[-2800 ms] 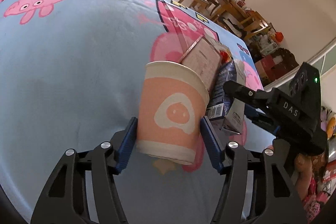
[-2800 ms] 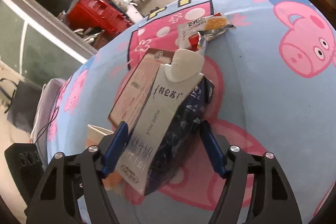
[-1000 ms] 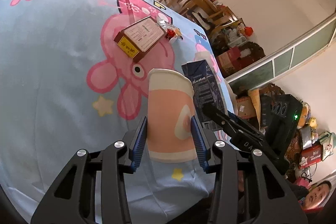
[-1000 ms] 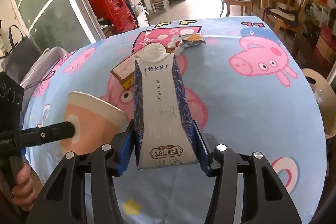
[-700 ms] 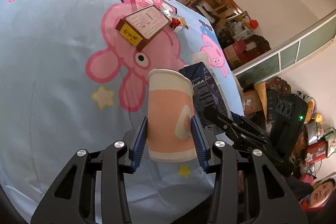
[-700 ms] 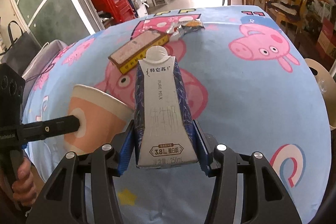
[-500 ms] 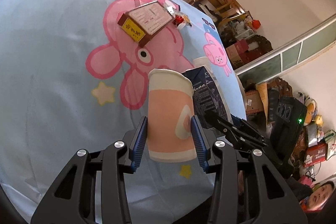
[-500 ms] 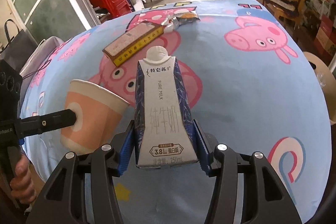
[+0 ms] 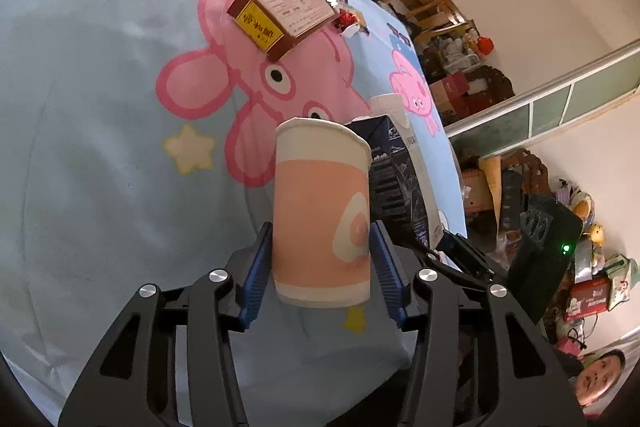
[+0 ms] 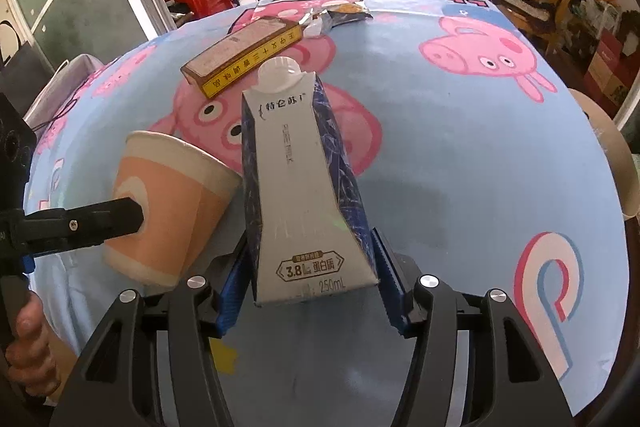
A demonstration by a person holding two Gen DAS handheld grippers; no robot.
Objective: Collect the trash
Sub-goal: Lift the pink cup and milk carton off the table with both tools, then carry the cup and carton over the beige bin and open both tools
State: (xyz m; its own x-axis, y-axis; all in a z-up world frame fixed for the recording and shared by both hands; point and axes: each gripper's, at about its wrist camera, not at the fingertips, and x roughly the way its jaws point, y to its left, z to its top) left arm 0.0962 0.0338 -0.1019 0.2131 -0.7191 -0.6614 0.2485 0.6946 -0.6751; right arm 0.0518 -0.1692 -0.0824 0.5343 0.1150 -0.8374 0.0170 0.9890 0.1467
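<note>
Surface: table with a blue cartoon-pig tablecloth (image 9: 100, 87); wooden chairs and boxes stand in the room behind.
Left gripper (image 9: 322, 267): closed on a paper cup (image 9: 320, 219), with one pad on each side of the lower half of its wall.
Cup position: upright between the fingers, its rim well ahead of the tips and its base just behind them.
Right gripper (image 10: 310, 283): the jaws have just been opening; a milk carton (image 10: 300, 187) stands between them, and the pads seem to be just off its sides.
Carton position: its base is between the fingers and its cap points forward, past the tips.
Cup handling: probably light and soft; the wall dents easily, so gentle pressure low on the body is better.
Carton handling: stiffer and likely empty, but its coated faces may be slippery; hold it across the wide lower part.
Left on the table: a flat box (image 9: 280, 15) and a snack wrapper (image 10: 344, 13), both far ahead of the fingertips.
</note>
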